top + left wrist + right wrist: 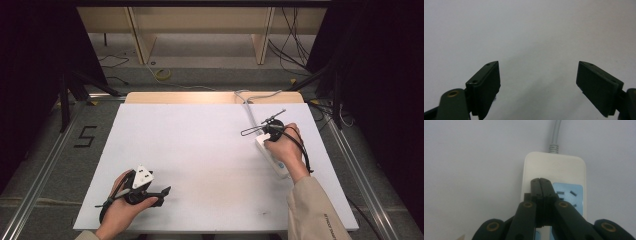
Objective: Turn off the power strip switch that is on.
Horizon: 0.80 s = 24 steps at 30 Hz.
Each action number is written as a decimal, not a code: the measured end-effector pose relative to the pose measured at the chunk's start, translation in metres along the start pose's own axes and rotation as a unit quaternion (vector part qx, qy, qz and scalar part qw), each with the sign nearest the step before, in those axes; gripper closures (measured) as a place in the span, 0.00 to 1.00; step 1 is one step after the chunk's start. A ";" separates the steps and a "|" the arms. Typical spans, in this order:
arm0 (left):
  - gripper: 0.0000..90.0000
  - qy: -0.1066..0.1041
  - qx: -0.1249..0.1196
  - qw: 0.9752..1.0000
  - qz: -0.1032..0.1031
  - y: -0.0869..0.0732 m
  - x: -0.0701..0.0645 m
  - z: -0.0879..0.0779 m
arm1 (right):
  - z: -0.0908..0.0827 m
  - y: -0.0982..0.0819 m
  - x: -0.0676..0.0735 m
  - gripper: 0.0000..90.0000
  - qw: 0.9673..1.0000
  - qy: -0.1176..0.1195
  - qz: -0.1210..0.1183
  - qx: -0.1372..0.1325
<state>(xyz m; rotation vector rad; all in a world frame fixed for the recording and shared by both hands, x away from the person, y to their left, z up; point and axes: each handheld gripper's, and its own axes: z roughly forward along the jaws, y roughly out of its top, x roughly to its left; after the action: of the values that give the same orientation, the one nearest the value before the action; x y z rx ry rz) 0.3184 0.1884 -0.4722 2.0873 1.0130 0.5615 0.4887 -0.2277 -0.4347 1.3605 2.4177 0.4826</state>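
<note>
Right gripper view: the right gripper [540, 181], jaws clenched empty, hovers over the power strip [554, 173]. It looks light, stiff and smooth; best grasped across its narrow sides.

A recording lab: a white-topped table [200, 145] stands inside an aluminium rail frame [40, 165]; black curtains [35, 55] flank it; loose cables [295, 45] trail over grey floor; a taped numeral [86, 136] marks the station.
</note>
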 end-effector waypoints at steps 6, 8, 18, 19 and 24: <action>0.21 -0.001 0.001 1.000 0.002 0.000 0.000 0.000 | 0.000 0.000 -0.002 1.00 1.000 0.004 0.002 0.002; 0.21 -0.001 0.002 1.000 0.002 0.000 0.000 0.000 | 0.000 0.001 -0.002 1.00 1.000 0.004 0.000 0.005; 0.21 -0.001 0.003 1.000 0.005 0.000 0.000 0.000 | 0.001 0.002 -0.001 1.00 1.000 0.002 0.001 0.010; 0.21 -0.002 0.003 1.000 0.005 0.000 0.000 0.000 | 0.001 0.002 -0.001 1.00 1.000 0.001 0.001 0.010; 0.21 -0.005 0.003 1.000 0.004 0.001 -0.001 0.001 | 0.001 0.002 0.000 1.00 1.000 -0.003 0.001 0.009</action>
<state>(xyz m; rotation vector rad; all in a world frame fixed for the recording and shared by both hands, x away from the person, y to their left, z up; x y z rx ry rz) 0.3189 0.1862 -0.4722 2.0982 1.0018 0.5532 0.4906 -0.2260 -0.4347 1.3706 2.4213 0.4567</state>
